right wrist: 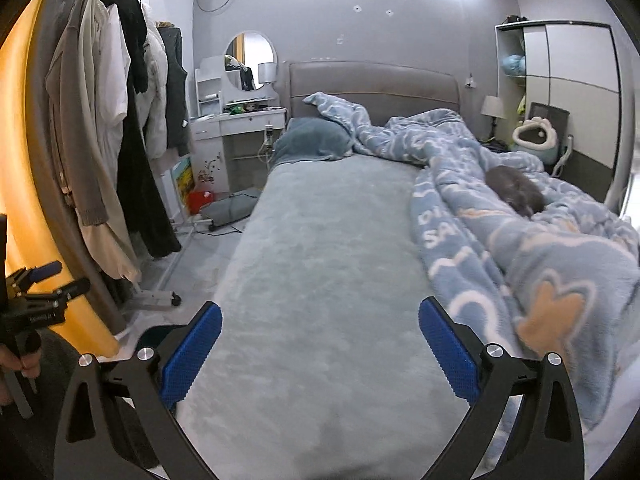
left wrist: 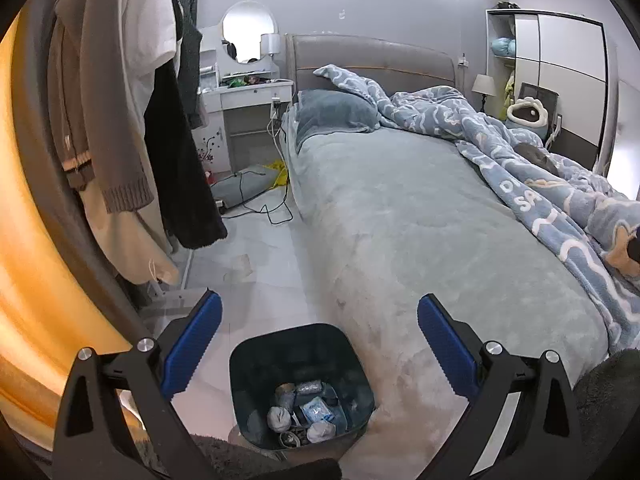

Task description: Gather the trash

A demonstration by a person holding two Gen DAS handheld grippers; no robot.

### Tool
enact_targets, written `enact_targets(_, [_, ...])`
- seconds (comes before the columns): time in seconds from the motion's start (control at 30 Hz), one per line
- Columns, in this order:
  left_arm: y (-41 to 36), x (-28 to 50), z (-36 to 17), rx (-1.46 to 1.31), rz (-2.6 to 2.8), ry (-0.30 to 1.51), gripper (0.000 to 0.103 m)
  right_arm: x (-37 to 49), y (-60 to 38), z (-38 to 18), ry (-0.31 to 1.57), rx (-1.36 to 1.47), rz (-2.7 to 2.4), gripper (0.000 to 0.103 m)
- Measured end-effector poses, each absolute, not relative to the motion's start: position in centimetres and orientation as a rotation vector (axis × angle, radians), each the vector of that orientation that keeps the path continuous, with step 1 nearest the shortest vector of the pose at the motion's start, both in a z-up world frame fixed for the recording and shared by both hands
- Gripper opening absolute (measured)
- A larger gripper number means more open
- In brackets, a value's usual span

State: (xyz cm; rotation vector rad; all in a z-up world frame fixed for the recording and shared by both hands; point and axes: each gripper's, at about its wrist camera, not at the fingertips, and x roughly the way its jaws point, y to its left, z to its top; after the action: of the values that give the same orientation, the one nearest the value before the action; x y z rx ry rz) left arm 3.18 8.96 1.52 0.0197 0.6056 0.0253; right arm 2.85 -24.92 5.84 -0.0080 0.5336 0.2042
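Both claws stand wide open with nothing between their blue ribbed pads. From the left wrist view, the left gripper (left wrist: 319, 344) hangs over a dark, square-mouthed plastic trash bin (left wrist: 300, 384) that sits on the pale tiled floor (left wrist: 256, 248), touching the near left corner of the bed (left wrist: 400, 220). Inside the bin lies the collected trash (left wrist: 306, 414): crumpled grey-white wads, a blue-and-white wrapper and a few small packets, heaped against its near wall. From the right wrist view, the right gripper (right wrist: 320, 348) hovers above the near end of the bed's grey-green plush sheet (right wrist: 320, 260), apart from it. At that picture's left edge the left gripper (right wrist: 44, 280) shows sideways, with a hand (right wrist: 18, 356) on its handle.

A pale blue fleece blanket with white and tan cloud patterns (right wrist: 520, 240) is bunched along the bed's right side, and a dark grey furry shape (right wrist: 516, 192) rests on it; what it is cannot be told. A teal pillow (right wrist: 312, 138) lies at the bed's head, against the grey padded headboard (right wrist: 372, 84). Coats and jackets on a garment rack (right wrist: 112, 140) hang beside the bed's left side.
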Motion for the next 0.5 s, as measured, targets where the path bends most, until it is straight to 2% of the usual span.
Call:
enact_targets(0.2, [9.4,3.3,0.6,-0.014,0.034,0.639,0.100,2.7,-26.1,5.2,0.536,0.048,0.249,0.100])
enact_targets(0.5, [9.4,3.2,0.2,-0.017,0.014,0.639,0.100,2.6,-23.4,5.2,0.555,-0.046,0.268,0.100])
